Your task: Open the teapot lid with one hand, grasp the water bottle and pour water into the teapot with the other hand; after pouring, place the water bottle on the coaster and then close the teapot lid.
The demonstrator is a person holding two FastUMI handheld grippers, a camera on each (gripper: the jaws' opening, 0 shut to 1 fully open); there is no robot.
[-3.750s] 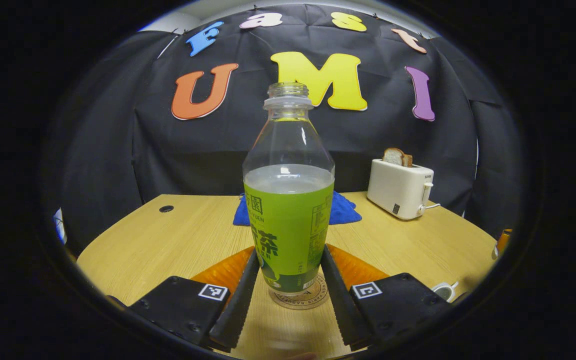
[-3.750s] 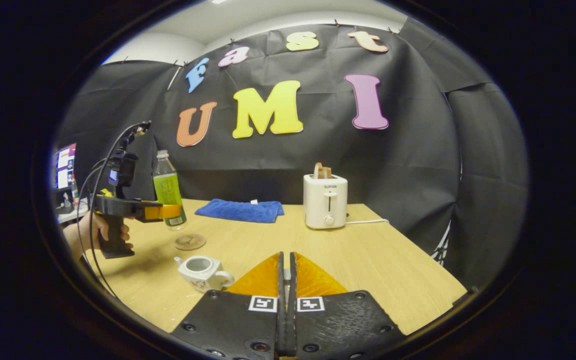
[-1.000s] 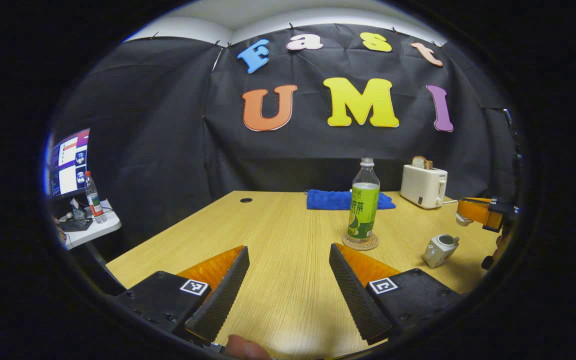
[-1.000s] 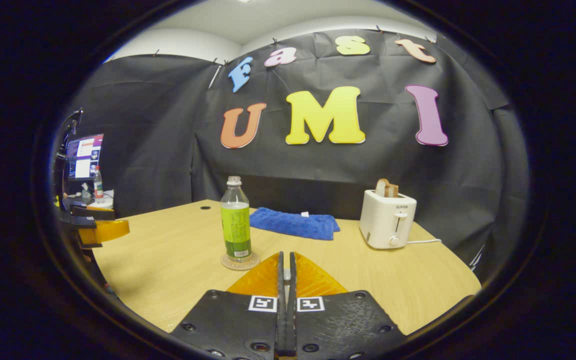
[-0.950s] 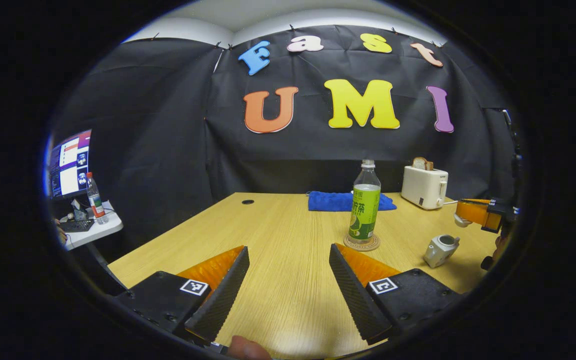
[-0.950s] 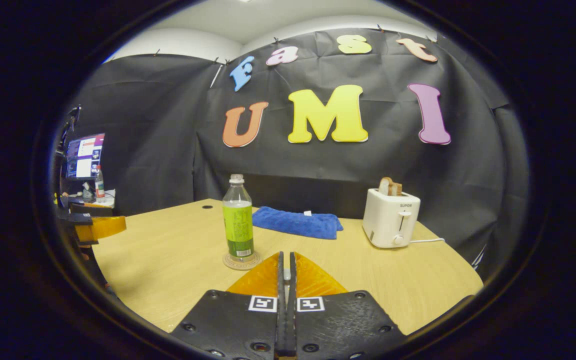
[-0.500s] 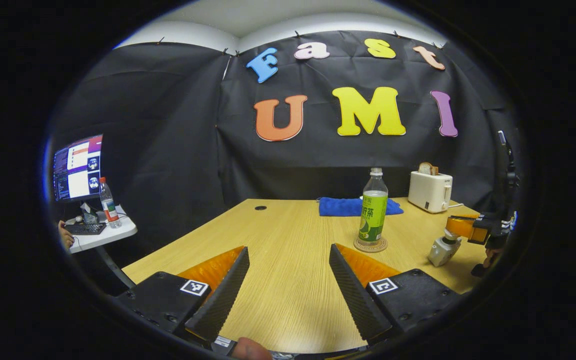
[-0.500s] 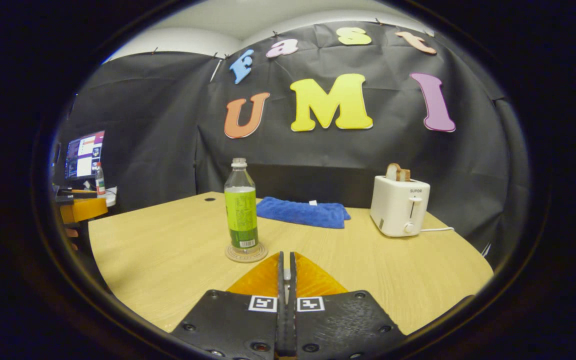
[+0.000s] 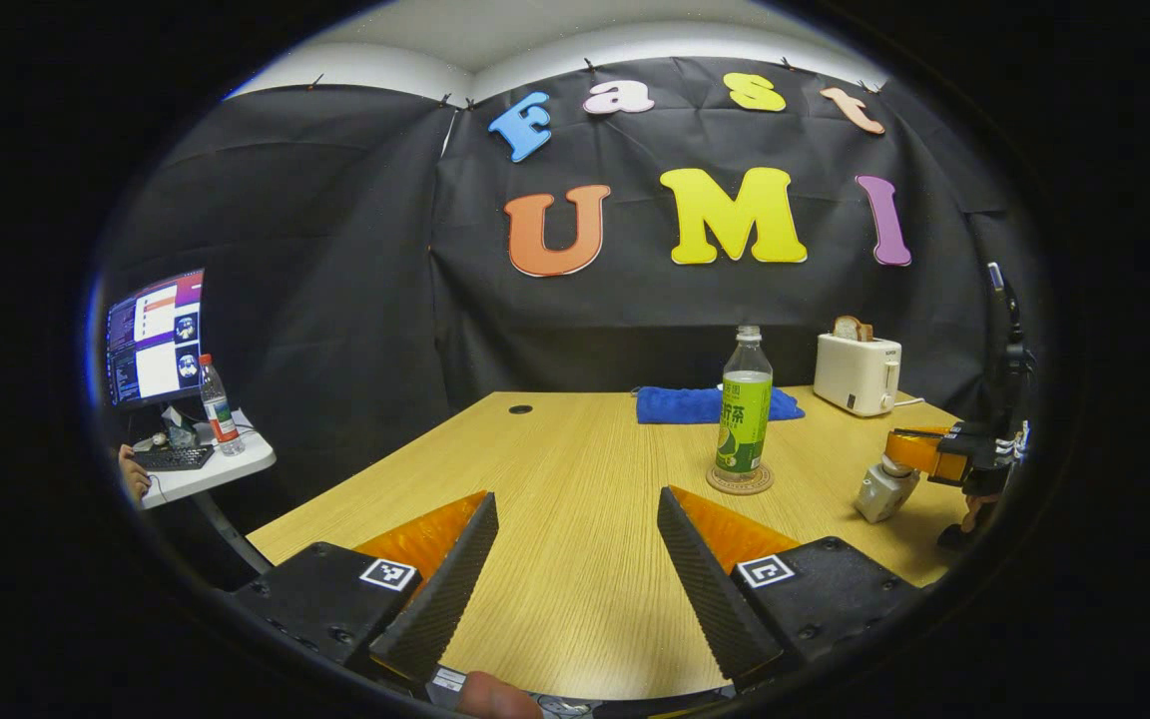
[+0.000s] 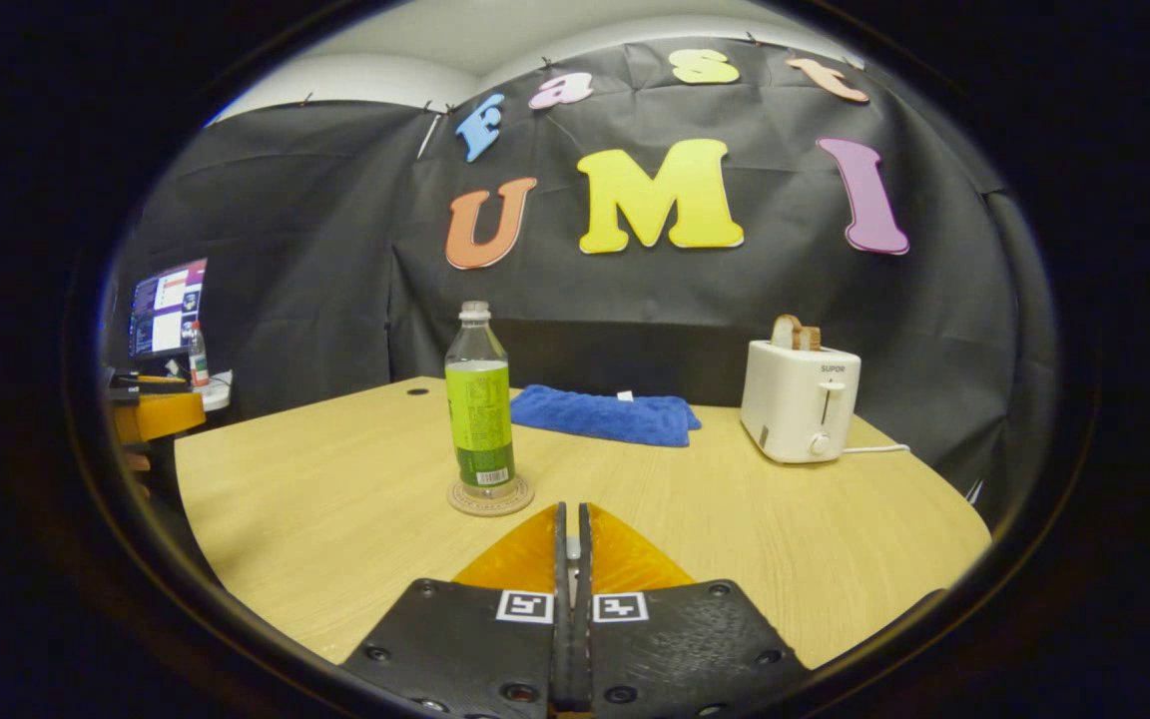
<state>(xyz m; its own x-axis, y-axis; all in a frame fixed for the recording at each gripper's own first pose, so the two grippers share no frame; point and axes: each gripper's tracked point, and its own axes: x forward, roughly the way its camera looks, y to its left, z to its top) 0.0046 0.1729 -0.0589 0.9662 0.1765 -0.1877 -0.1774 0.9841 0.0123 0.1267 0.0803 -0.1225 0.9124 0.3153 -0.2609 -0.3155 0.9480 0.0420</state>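
The green-labelled water bottle stands upright on the round coaster at mid table, with no gripper touching it. My left gripper hangs open and empty over the near table edge, well back from the bottle. To the right, the white teapot sits under my right gripper, which holds the teapot lid down at the pot's mouth. In the right gripper view my right gripper is shut, a small white bit of the lid pinched between its fingers; bottle and coaster stand ahead left.
A blue towel lies at the back of the wooden table, and a white toaster with bread stands at the back right. My left gripper shows at the far left. A side table with a monitor stands off left.
My left gripper has let go of the bottle on the coaster and drawn back. My right gripper has lowered the lid from above the open teapot down onto its mouth.
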